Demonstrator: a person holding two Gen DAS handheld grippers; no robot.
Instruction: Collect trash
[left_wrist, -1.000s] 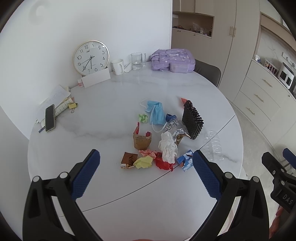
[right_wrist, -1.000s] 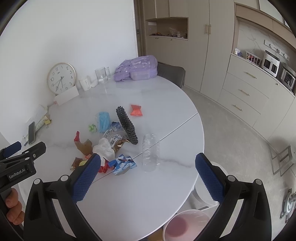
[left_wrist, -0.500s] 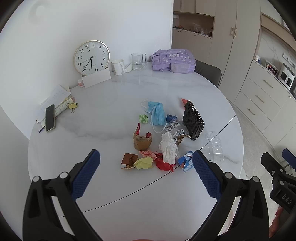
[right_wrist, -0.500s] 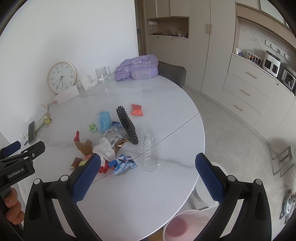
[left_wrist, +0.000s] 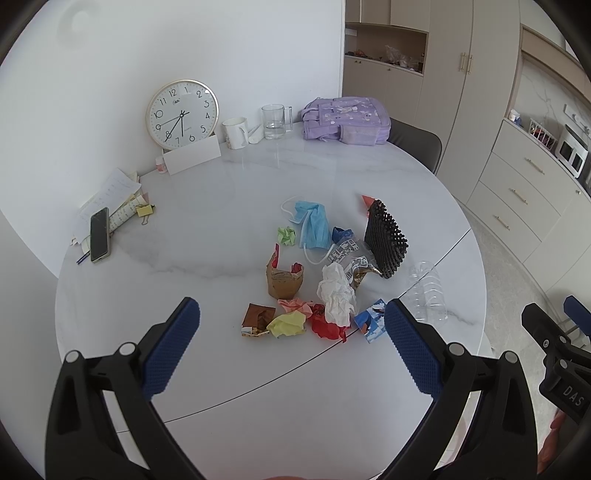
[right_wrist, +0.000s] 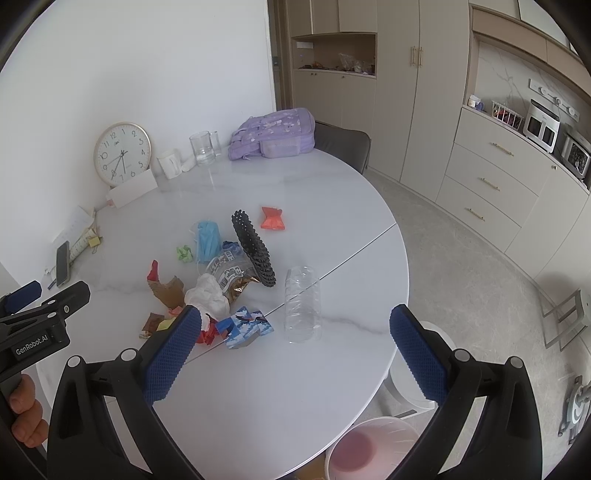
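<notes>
A heap of trash lies mid-table: a blue face mask (left_wrist: 312, 225), a white crumpled tissue (left_wrist: 336, 293), a brown paper cup (left_wrist: 283, 281), yellow paper (left_wrist: 287, 324), red paper (left_wrist: 325, 325), a blue carton (right_wrist: 246, 326), a black mesh piece (left_wrist: 386, 240), a red wrapper (right_wrist: 272, 218) and a clear plastic bottle (right_wrist: 303, 304). My left gripper (left_wrist: 291, 325) is open and empty, above the near side of the heap. My right gripper (right_wrist: 295, 332) is open and empty, above the bottle. A pink-lined bin (right_wrist: 369, 448) stands on the floor below the table edge.
On the round white table (left_wrist: 221, 229), a clock (left_wrist: 182, 114), a mug (left_wrist: 235, 132), a glass (left_wrist: 274, 121) and a purple backpack (left_wrist: 345, 120) stand at the back. A phone (left_wrist: 99, 234) and papers lie at the left. A chair (right_wrist: 341, 147) and cabinets (right_wrist: 491, 184) are beyond.
Both grippers have drifted slightly; the views shift a little. Nothing on the table has moved and both stay open.
</notes>
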